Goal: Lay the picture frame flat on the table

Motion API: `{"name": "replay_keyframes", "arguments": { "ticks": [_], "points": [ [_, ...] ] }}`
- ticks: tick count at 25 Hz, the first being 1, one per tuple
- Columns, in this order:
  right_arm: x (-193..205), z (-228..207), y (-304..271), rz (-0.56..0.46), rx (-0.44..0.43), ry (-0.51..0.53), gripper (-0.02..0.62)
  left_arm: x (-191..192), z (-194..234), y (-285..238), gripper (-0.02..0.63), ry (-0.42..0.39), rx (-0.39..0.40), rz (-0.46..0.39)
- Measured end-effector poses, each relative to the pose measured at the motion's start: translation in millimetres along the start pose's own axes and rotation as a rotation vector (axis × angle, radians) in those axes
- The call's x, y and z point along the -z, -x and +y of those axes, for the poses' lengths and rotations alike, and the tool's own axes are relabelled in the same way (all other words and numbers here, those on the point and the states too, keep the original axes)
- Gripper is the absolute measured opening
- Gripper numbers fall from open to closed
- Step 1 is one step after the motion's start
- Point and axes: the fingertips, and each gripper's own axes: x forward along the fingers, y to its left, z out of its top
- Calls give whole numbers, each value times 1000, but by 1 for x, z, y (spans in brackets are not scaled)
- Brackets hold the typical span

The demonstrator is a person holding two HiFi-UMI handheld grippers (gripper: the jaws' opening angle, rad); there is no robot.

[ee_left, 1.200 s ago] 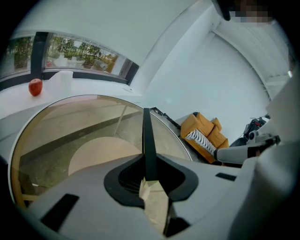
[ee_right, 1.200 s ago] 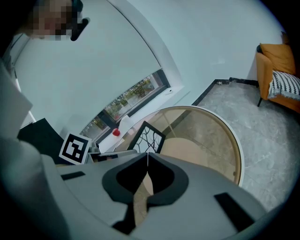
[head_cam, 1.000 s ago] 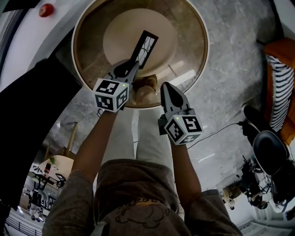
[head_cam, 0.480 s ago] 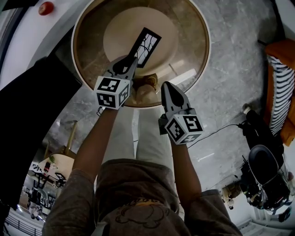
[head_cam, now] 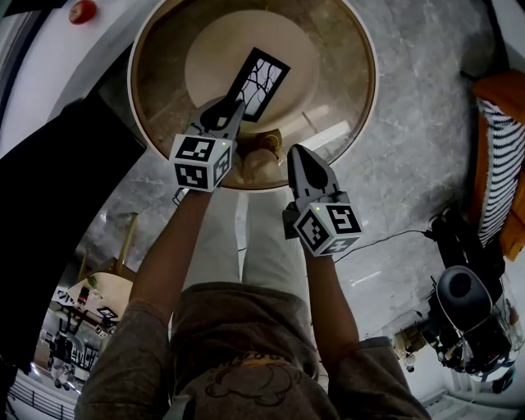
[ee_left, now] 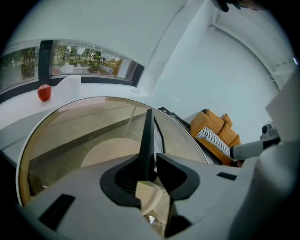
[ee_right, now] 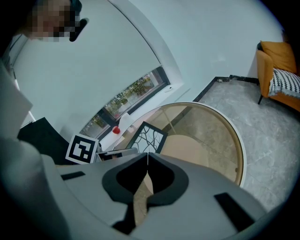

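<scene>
A black picture frame [head_cam: 261,80] with a white branch-pattern picture stands tilted on the round glass table [head_cam: 361,90]. My left gripper [head_cam: 234,111] is at the frame's near end. In the left gripper view the frame [ee_left: 147,136] appears edge-on between the jaws of my left gripper [ee_left: 149,161]. Those jaws have just been opening, and a thin gap shows beside the right one. My right gripper [head_cam: 297,154] hovers shut and empty over the table's near edge. In the right gripper view the frame [ee_right: 146,137] shows its face beyond my right gripper [ee_right: 147,161].
A red apple [head_cam: 81,17] lies on the white ledge beyond the table. An orange armchair [head_cam: 500,164] with a striped cushion stands at the right. A dark panel [head_cam: 57,189] is at the left. The person's legs are under the table's near edge.
In the head view the frame shows more of its face and its far end has swung slightly right. The left gripper shifted a little with it. The right gripper has not moved.
</scene>
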Motion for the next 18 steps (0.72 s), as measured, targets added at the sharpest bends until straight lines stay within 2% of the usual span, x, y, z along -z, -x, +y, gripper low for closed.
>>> {"name": "replay_keyframes", "arguments": {
  "ticks": [8, 18],
  "points": [
    [7, 0, -2, 8, -1, -3, 20, 7, 9, -4, 117, 31, -2, 2],
    [5, 6, -6, 11, -10, -1, 20, 12, 17, -3, 144, 21, -32, 17]
  ]
}}
